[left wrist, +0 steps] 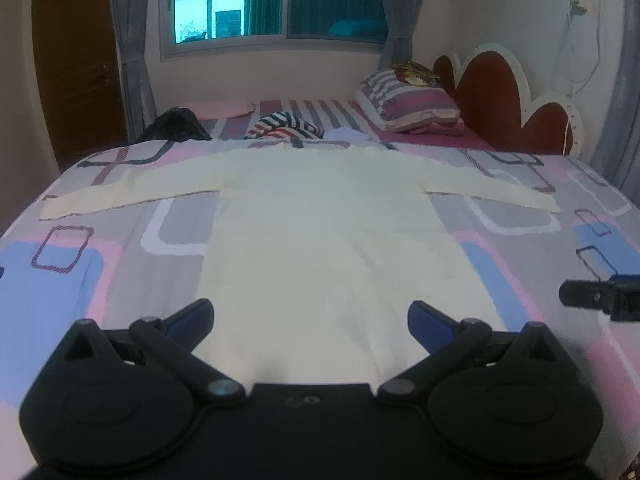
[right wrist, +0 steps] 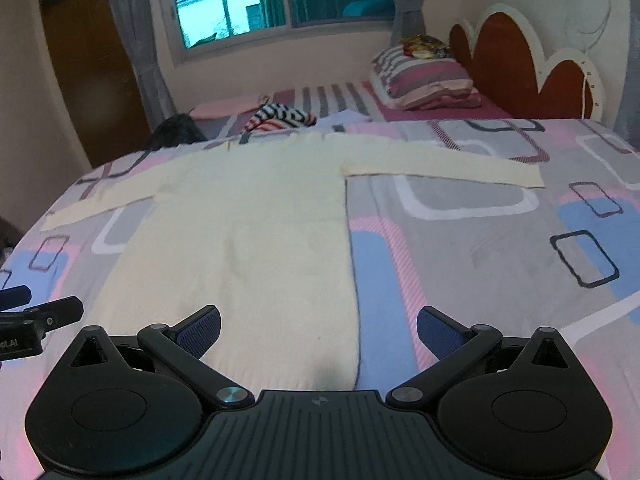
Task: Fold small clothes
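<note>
Flat: cream sweater (left wrist: 320,232) on bedspread (left wrist: 100,264)

Right claw (right wrist: 318,330) gapes wide above the cream sweater (right wrist: 240,240) spread flat on the bedspread (right wrist: 480,248)

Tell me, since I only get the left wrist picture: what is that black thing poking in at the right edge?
Observer: That is the right gripper. Its own camera shows the fingers spread wide, holding nothing.
Visitor: Where is it over the sweater?
Observer: It straddles the right side edge of the cream sweater near the hem, with one blue pad over the knit and the other over the bedspread.
Visitor: Can it see my gripper?
Observer: Only part of the left gripper, at that picture's left edge, near the sweater's lower left.
</note>
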Available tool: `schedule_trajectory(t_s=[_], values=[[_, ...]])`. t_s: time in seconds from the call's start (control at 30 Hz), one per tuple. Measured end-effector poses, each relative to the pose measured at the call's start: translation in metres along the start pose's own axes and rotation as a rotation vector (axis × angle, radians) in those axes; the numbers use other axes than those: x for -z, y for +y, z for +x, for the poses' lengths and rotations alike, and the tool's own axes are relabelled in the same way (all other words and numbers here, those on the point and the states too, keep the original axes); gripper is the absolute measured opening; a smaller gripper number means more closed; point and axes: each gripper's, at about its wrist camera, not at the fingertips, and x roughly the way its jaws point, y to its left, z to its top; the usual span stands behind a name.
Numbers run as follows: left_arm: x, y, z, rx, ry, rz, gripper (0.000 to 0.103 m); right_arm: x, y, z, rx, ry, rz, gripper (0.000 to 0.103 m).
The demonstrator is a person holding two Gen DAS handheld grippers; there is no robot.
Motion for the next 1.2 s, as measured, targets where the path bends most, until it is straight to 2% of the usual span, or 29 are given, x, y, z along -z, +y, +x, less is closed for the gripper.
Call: schedule_trajectory(t_s=[0.2, 0.33, 0.47, 0.7, 0.8, 0.9, 0.93, 1.0, 1.1, 1.2], values=[[-0.015, -0.006, -0.005, -0.023, -0.051, -0.009, 0.102, -0.014, 0.003, -0.006, 0.033, -0.037, -0.001, 0.103], [-0.022, 0.0, 0.004, 0.05, -0.036, -0.046, 0.102, -0.031, -0.011, -0.004, 0.078, -0.091, 0.037, 0.103], [-0.029, 0.008, 0.017, 0.05, -0.024, -0.09, 0.103, -0.048, -0.026, 0.001, 0.097, -0.12, 0.059, 0.103], [-0.051, 0.024, 0.039, 0.068, -0.035, -0.188, 0.103, -0.076, -0.06, 0.027, 0.12, -0.169, 0.111, 0.103], [-0.062, 0.017, 0.059, 0.073, -0.004, -0.159, 0.103, -0.088, -0.075, 0.041, 0.119, -0.189, 0.122, 0.103], [-0.069, 0.011, 0.081, 0.137, 0.015, -0.177, 0.103, -0.099, -0.097, 0.059, 0.124, -0.243, 0.149, 0.103], [-0.07, 0.008, 0.087, 0.135, 0.005, -0.183, 0.103, -0.102, -0.102, 0.064, 0.131, -0.263, 0.155, 0.103], [-0.071, -0.003, 0.098, 0.07, -0.023, -0.139, 0.103, -0.109, -0.118, 0.08, 0.166, -0.29, 0.162, 0.103], [-0.075, -0.015, 0.121, 0.0, -0.003, -0.093, 0.103, -0.121, -0.152, 0.111, 0.122, -0.232, 0.227, 0.103], [-0.081, -0.017, 0.147, -0.061, 0.015, -0.085, 0.103, -0.134, -0.192, 0.141, 0.157, -0.226, 0.272, 0.103]])
